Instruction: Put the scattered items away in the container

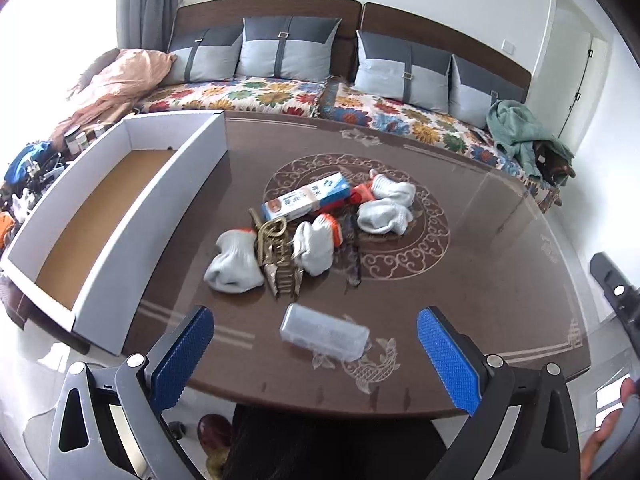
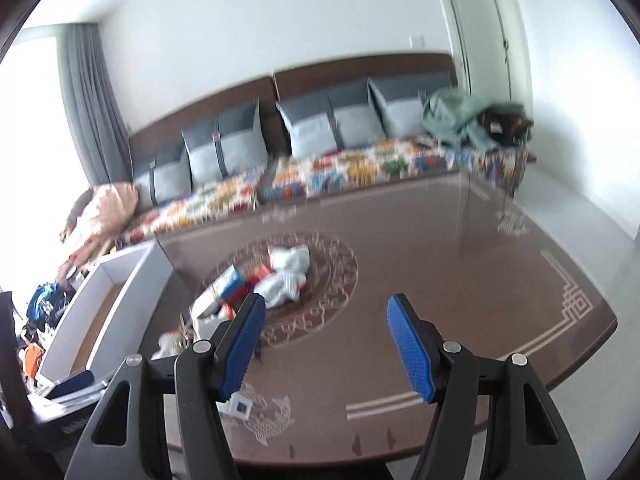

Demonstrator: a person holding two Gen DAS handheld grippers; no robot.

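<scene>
A white cardboard box [image 1: 120, 216] with a brown floor stands on the left of the brown table [image 1: 460, 280]; it is empty. Mid-table lie several white work gloves [image 1: 236, 260], a blue and white carton [image 1: 306, 198], a brass-coloured model [image 1: 276, 256] and a clear plastic case [image 1: 324, 332]. My left gripper [image 1: 316, 352] is open above the near edge, the clear case between its blue pads. My right gripper [image 2: 324, 344] is open and empty, to the right of the pile [image 2: 280, 280]; the view is blurred. The box [image 2: 104, 312] shows at its left.
A sofa with a flowered cover [image 1: 280, 96] and grey cushions runs behind the table. A green cloth [image 1: 520, 132] lies at its right end, a pink blanket [image 1: 116, 84] at its left. Cluttered items [image 1: 28, 176] sit left of the box.
</scene>
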